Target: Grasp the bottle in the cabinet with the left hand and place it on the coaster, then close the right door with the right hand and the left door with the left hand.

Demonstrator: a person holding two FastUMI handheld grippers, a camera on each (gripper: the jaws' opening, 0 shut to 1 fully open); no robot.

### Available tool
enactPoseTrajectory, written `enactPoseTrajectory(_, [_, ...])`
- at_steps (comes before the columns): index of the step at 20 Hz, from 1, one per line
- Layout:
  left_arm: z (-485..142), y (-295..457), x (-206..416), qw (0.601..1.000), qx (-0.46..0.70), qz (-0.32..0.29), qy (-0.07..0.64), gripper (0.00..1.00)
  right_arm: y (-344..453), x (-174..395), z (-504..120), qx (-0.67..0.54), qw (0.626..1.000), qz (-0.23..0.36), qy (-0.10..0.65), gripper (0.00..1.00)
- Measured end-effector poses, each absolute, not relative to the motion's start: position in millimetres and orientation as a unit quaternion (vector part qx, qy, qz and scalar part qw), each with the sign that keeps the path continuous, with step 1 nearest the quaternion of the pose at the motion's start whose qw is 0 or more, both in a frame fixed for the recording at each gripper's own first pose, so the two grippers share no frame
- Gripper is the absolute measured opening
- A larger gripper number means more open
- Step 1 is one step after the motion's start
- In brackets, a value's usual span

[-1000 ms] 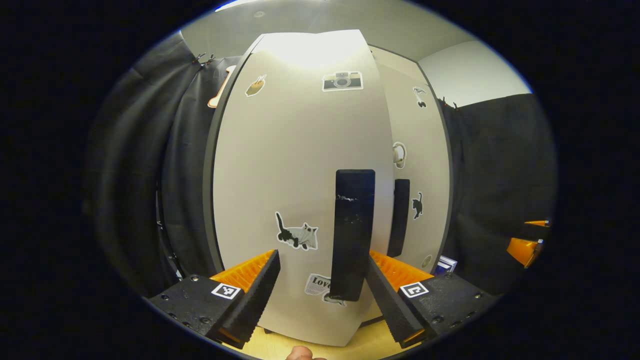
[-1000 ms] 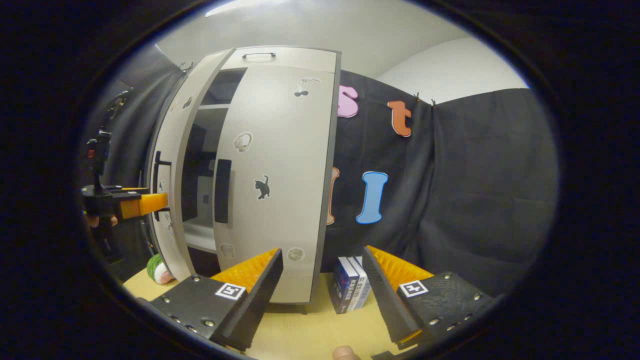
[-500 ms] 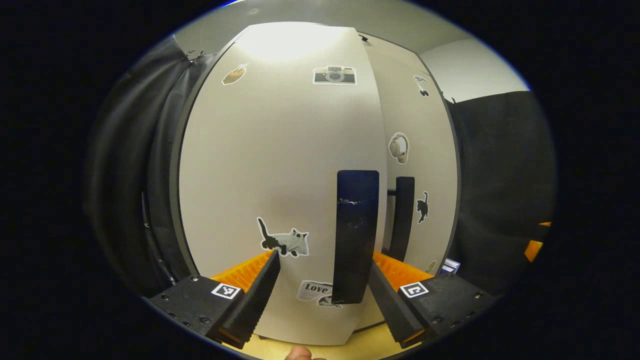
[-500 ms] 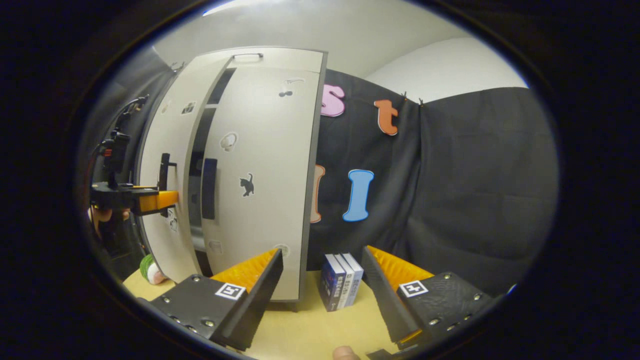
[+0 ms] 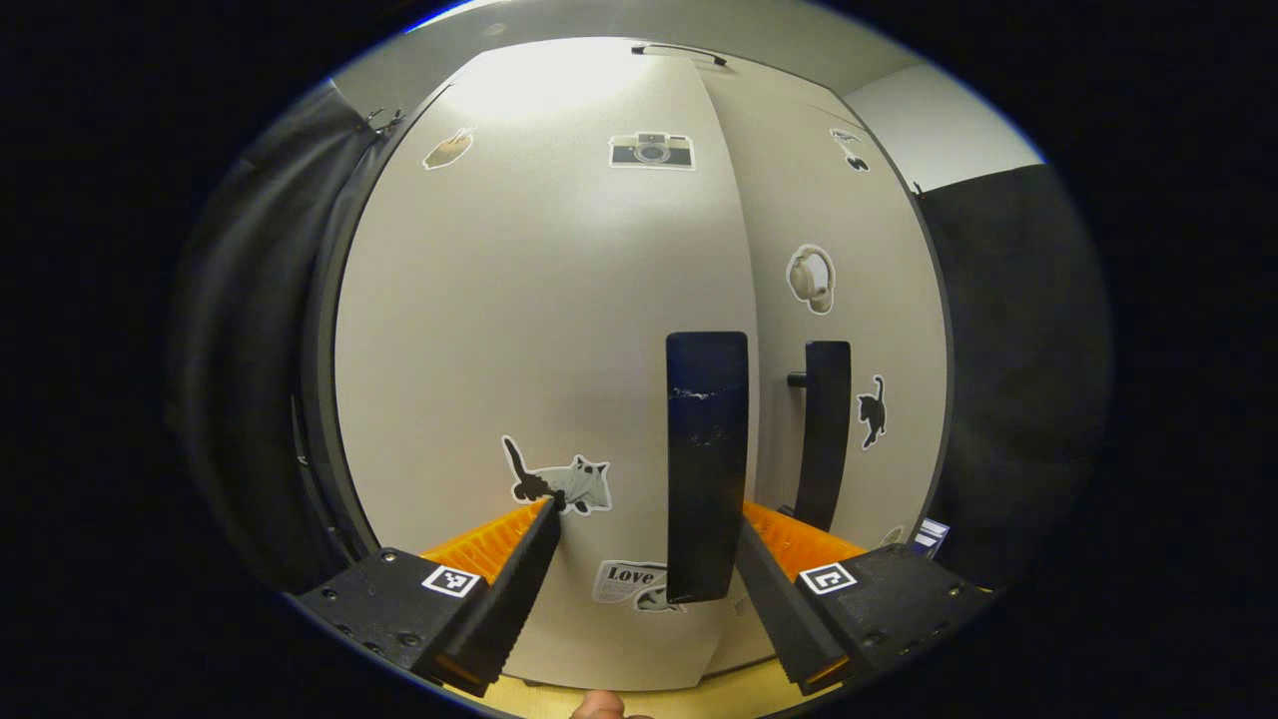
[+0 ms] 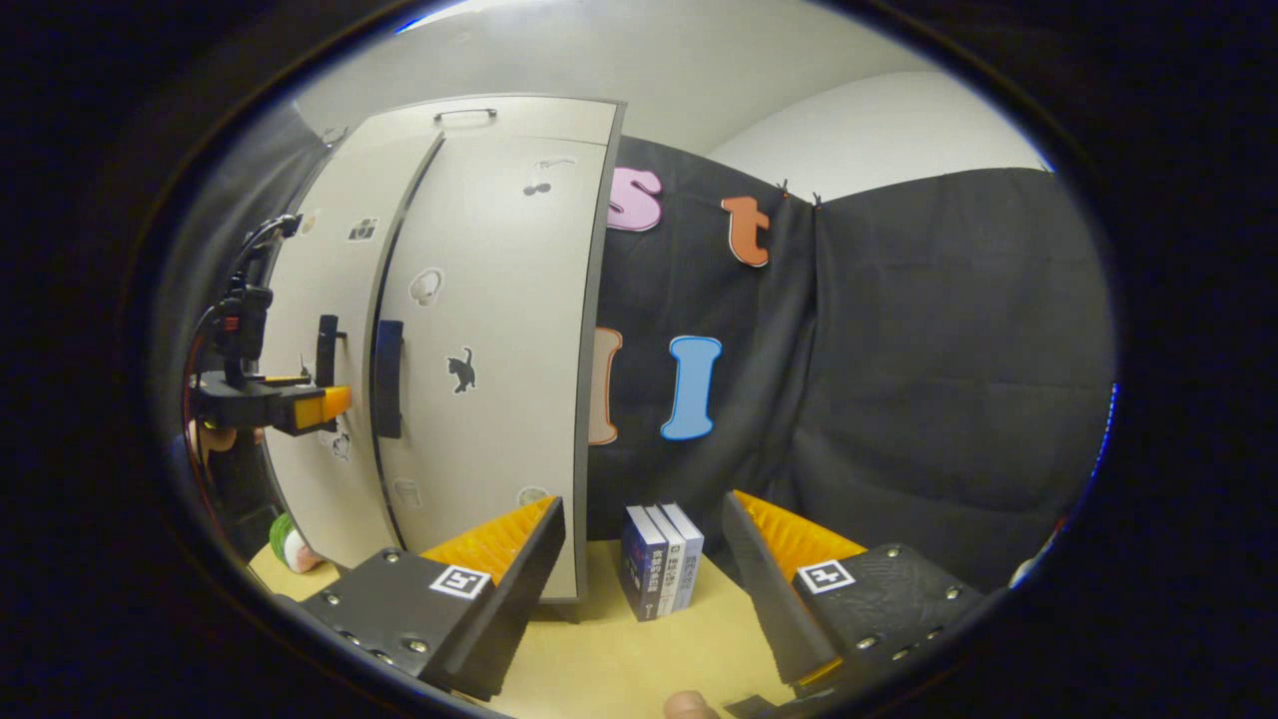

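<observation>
My left gripper (image 5: 644, 539) holds its jaws apart against the left door (image 5: 539, 379), its black handle (image 5: 706, 464) lower centre between them. My right gripper (image 6: 644, 544) gapes idle at bottom, books (image 6: 659, 559) beyond, right door (image 6: 489, 350) flush upper left.

Pale grey cabinet doors (image 5: 559, 300) dotted with black-and-white cat and camera stickers, black bar handles (image 5: 706, 464), blue-and-white books (image 6: 659, 559), light wood tabletop (image 6: 639, 659).

The green object (image 6: 289, 544) is half hidden behind the cabinet (image 6: 479, 399)
</observation>
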State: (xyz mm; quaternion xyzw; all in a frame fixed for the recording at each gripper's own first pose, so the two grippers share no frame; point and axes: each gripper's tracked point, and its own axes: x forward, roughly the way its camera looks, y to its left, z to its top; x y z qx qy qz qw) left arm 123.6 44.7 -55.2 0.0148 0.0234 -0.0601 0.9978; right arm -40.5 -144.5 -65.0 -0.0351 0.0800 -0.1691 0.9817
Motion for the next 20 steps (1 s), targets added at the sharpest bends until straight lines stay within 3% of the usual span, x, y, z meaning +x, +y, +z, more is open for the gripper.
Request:
enactPoseTrajectory(9, [-56.0,43.0,115.0,0.998,0.017,-0.052,0.027,1.0,-134.8,-27.1,-55.2,-0.042,0.986,-0.143,0.067,0.96])
enactPoseTrajectory(20, [36.1,29.1,-20.9,0.999,0.035,-0.022,-0.007,0.99,-103.8,-19.8,2.5,-0.009,0.997,-0.071,0.02,0.96])
